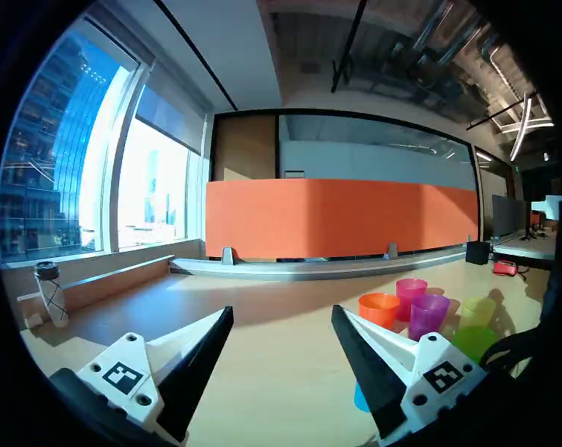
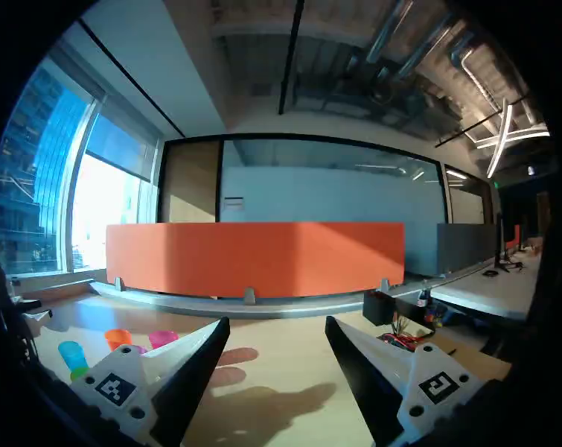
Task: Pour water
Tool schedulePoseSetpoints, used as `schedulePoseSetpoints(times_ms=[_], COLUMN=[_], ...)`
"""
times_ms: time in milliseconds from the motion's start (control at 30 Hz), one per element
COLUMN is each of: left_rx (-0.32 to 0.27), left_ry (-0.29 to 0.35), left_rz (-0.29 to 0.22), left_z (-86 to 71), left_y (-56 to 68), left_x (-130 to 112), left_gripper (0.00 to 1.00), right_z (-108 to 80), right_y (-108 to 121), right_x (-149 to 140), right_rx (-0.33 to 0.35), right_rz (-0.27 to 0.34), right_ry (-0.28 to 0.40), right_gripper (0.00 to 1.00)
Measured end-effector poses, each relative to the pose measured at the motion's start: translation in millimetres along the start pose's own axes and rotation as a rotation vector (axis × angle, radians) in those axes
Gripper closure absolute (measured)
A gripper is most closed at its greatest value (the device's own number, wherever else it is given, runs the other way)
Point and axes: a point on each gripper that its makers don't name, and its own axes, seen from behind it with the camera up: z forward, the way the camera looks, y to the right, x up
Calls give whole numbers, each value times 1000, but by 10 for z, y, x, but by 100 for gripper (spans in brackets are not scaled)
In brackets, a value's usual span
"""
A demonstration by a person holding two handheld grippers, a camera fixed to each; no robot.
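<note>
A pale wooden desk [image 1: 281, 387] runs toward a long orange partition [image 1: 340, 216] at twelve o'clock. Above the desk the left claw [image 1: 281, 309] and the right claw [image 2: 277, 320] both stand spread wide, holding nothing. In the left gripper view, translucent plastic cups stand upright on the desk at four o'clock: an orange cup [image 1: 378, 308], pink cup [image 1: 411, 292], purple cup [image 1: 428, 313], yellow cup [image 1: 478, 311] and green cup [image 1: 474, 341] bunched together, with a blue cup [image 1: 361, 398] nearer at five o'clock, partly hidden behind a finger.
</note>
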Motion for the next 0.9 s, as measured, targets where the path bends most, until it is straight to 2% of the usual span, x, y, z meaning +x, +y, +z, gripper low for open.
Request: schedulePoseSetpoints(times_ms=[300, 900], left_rx=[-5, -18], left_ry=[-18, -18], left_rz=[1, 1], left_z=[45, 38], left_y=[9, 30], left_x=[-58, -51], left_gripper=[2, 2], right_z=[4, -4], right_y=[-8, 25], right_x=[27, 74], right_rx=[-2, -5], right_rz=[5, 9], right_ry=[1, 4], right_gripper=[1, 1])
